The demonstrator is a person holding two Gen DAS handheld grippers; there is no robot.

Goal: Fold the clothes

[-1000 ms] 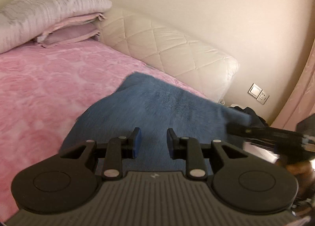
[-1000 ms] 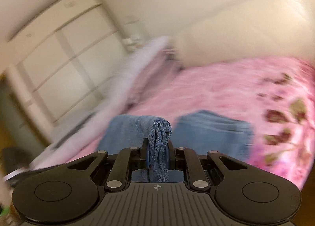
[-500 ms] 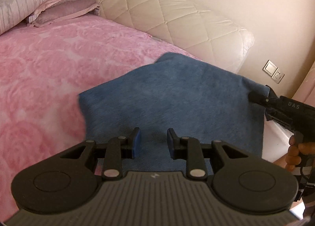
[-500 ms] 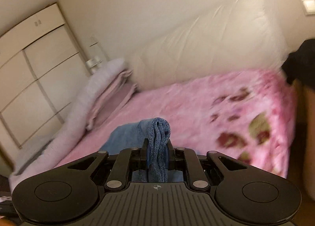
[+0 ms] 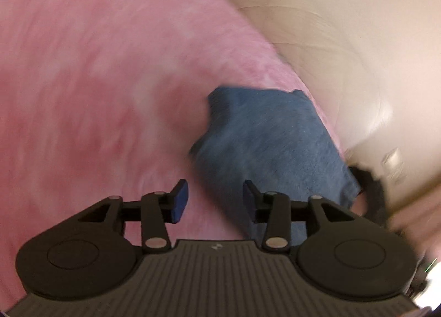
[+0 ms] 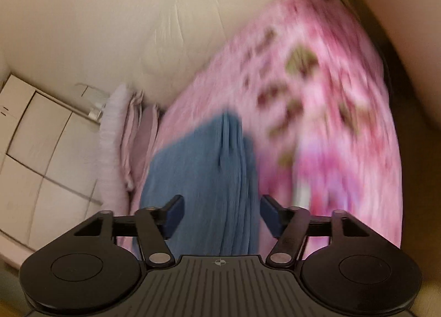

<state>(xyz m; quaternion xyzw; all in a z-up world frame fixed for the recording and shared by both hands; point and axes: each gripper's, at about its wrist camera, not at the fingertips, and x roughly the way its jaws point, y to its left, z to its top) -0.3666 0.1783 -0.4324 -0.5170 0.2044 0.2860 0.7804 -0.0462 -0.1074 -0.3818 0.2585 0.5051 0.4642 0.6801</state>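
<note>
Your left gripper point(image 5: 215, 197) and right gripper point(image 6: 222, 210) gape wide, empty; the blue garment point(image 6: 204, 179), frame centre, looks soft and limp: pinch its layered edge.

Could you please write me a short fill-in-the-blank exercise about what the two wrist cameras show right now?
1. The folded garment lying on the bed is ____ in colour.
2. The right gripper has its jaws ____, with nothing clamped between them.
3. The bedspread under the garment is ____.
4. The left gripper is ____.

Missing words: blue; open; pink; open
</note>
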